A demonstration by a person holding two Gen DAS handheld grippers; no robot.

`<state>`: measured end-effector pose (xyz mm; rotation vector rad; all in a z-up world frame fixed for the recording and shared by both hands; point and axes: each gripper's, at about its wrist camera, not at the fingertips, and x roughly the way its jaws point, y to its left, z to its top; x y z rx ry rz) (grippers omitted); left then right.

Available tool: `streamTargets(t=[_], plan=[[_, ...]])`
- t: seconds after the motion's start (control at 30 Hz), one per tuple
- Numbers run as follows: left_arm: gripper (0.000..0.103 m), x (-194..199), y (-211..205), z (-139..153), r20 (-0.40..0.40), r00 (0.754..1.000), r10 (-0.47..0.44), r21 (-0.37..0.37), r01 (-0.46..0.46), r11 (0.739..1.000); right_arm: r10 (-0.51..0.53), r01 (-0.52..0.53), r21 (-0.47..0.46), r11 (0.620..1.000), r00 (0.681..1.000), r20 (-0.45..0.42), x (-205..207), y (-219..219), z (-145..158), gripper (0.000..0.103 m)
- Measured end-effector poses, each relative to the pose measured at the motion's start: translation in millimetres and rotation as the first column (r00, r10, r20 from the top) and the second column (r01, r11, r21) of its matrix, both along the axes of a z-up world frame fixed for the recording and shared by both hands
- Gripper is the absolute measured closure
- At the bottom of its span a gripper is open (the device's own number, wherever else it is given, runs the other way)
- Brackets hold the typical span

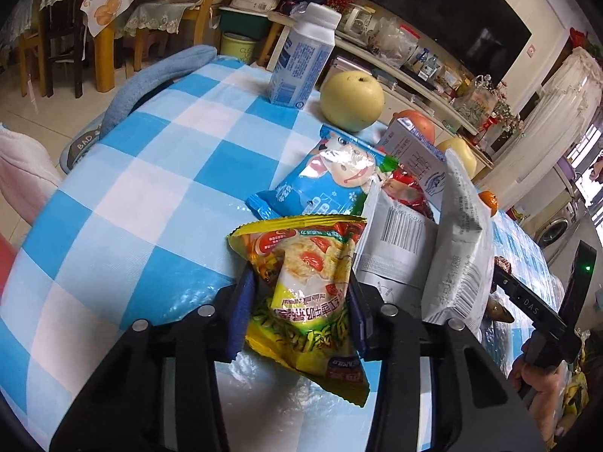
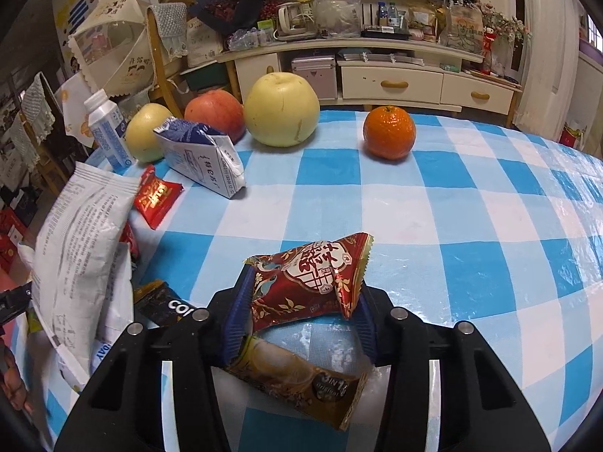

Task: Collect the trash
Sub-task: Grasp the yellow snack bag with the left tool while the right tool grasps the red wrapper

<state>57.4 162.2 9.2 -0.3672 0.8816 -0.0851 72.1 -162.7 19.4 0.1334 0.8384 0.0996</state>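
Note:
On the blue-and-white checked tablecloth (image 1: 158, 173), my left gripper (image 1: 299, 282) is shut on a crumpled yellow snack wrapper (image 1: 305, 260), its blue pads pressing both sides. Just beyond it lie a blue wrapper (image 1: 324, 184) and white bags (image 1: 459, 233). In the right wrist view, my right gripper (image 2: 303, 286) is shut on a red patterned snack wrapper (image 2: 309, 275). A brown coffee sachet (image 2: 297, 376) lies flat on the cloth beneath the jaws. To the left are a white bag (image 2: 83, 248), a dark coffee packet (image 2: 162, 301), a small red packet (image 2: 156, 197) and a flattened milk carton (image 2: 203, 156).
A white bottle (image 2: 107, 132), two pale pears (image 2: 280, 111), a red apple (image 2: 215, 113) and an orange (image 2: 389, 133) stand along the table's far edge. Chairs and a cluttered TV cabinet (image 2: 392, 83) lie beyond the table.

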Motion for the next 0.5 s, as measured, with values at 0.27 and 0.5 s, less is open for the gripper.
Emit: streamTargets(t=[0.27, 0.5], plan=[[0.058, -13.4, 6.3, 13.2, 0.043, 0.999, -0.019, 0.001, 0.019, 1.000, 0.001, -0.007, 0.107, 0.994, 0.999, 0.049, -18.1, -3.8, 17.7, 0.054], [0.058, -27.1, 15.0, 27.2, 0.087, 0.996, -0.032, 0.015, 0.031, 0.999, 0.028, -0.043, 0.155, 0.987, 0.995, 0.099, -43.8, 9.0, 37.6, 0.054]])
